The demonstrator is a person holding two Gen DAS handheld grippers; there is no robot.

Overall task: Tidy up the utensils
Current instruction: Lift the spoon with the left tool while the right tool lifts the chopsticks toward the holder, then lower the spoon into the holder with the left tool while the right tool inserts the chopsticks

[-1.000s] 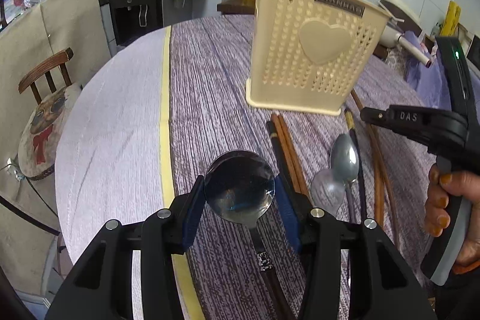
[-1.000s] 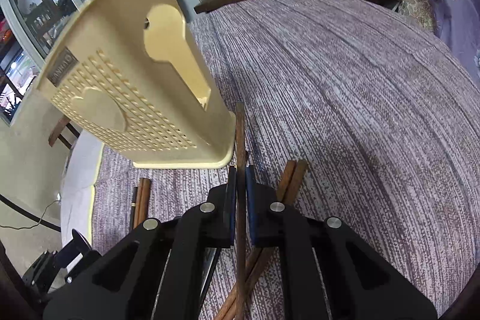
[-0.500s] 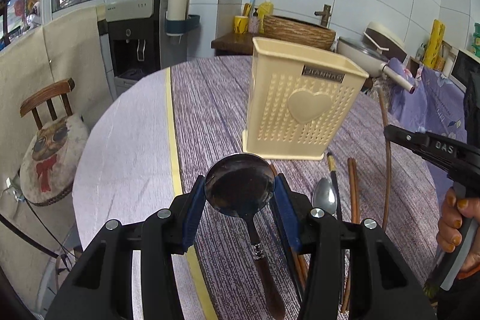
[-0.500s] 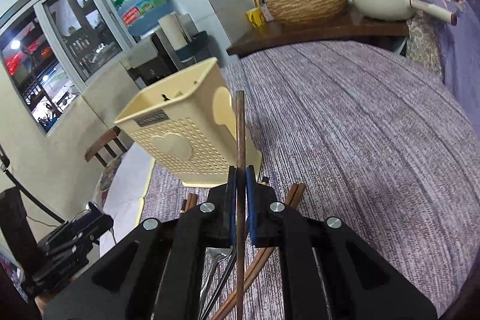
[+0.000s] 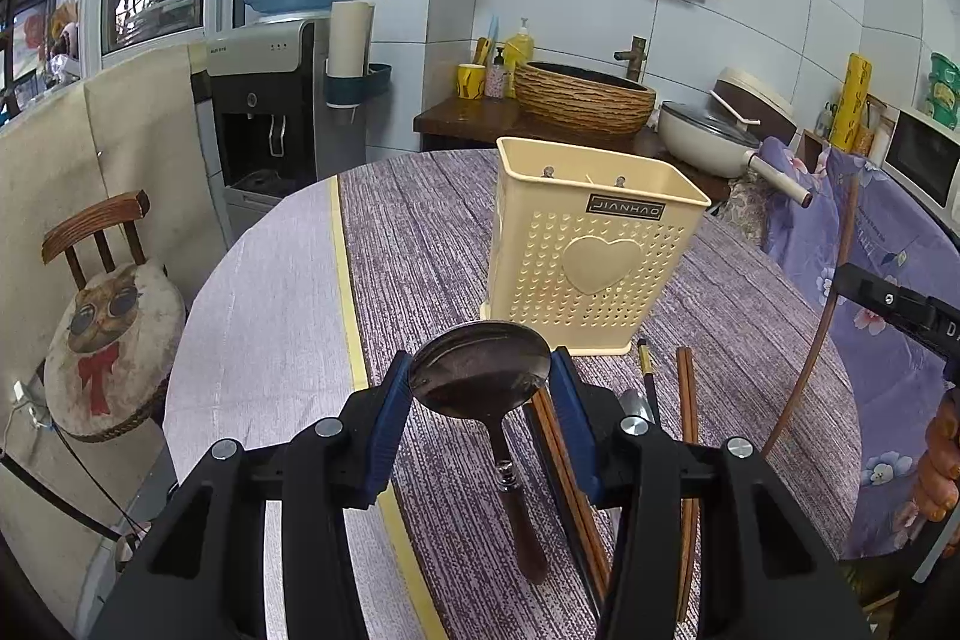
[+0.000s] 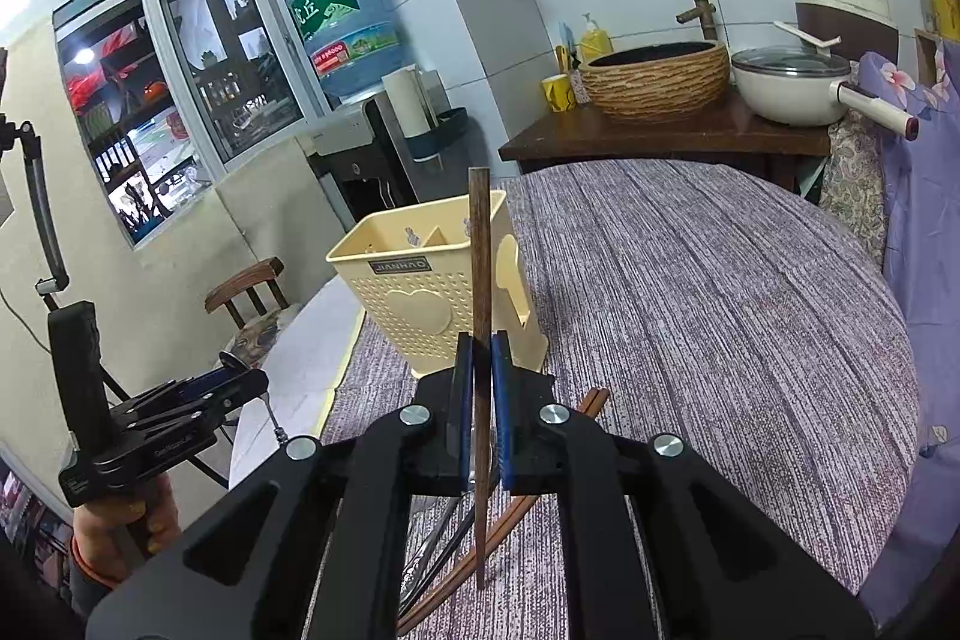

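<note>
My left gripper (image 5: pixel 480 388) is shut on the bowl of a metal spoon (image 5: pixel 480 376) with a dark wooden handle, held above the table. A cream perforated utensil holder (image 5: pixel 588 250) stands upright just beyond it. My right gripper (image 6: pixel 479 370) is shut on a brown wooden chopstick (image 6: pixel 479 250), held upright above the table; the holder (image 6: pixel 426 292) is behind it. The chopstick also shows in the left wrist view (image 5: pixel 828 316). More chopsticks (image 5: pixel 687 400) and a second spoon (image 5: pixel 636 403) lie on the table under the grippers.
The round table (image 6: pixel 720 310) has a purple striped cloth. A chair with a cat cushion (image 5: pixel 108 328) stands at the left. A side counter with a woven basin (image 6: pixel 657 76) and a white pan (image 6: pixel 792 85) lies beyond the table. A water dispenser (image 5: pixel 282 100) stands behind.
Both grippers have risen well above the table with their loads. The spoon and the chopstick have come off the cloth, and the holder looks farther and lower.
</note>
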